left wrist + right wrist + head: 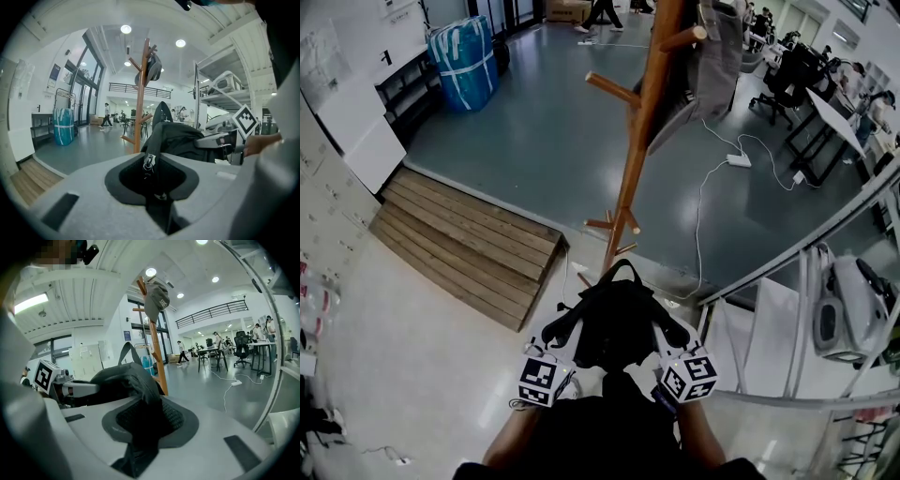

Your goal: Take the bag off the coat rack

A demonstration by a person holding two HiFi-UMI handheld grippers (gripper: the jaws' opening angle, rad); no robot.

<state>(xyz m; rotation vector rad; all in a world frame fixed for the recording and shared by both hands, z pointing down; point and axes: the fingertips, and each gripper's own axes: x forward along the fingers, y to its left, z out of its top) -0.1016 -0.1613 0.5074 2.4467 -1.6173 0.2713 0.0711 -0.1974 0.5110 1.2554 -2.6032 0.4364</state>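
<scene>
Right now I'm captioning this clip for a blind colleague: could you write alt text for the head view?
A black bag is clamped between the left tongs and right tongs, clear of the wooden coat rack just ahead. A grey fabric item hangs near the rack's top; a wooden platform lies to the left.

hand-held gripper (146,423) clamping bag (123,379), coat rack (157,357) behind

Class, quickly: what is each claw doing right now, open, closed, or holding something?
Left claw: closed on the black bag.
Right claw: closed on the same black bag.
</scene>
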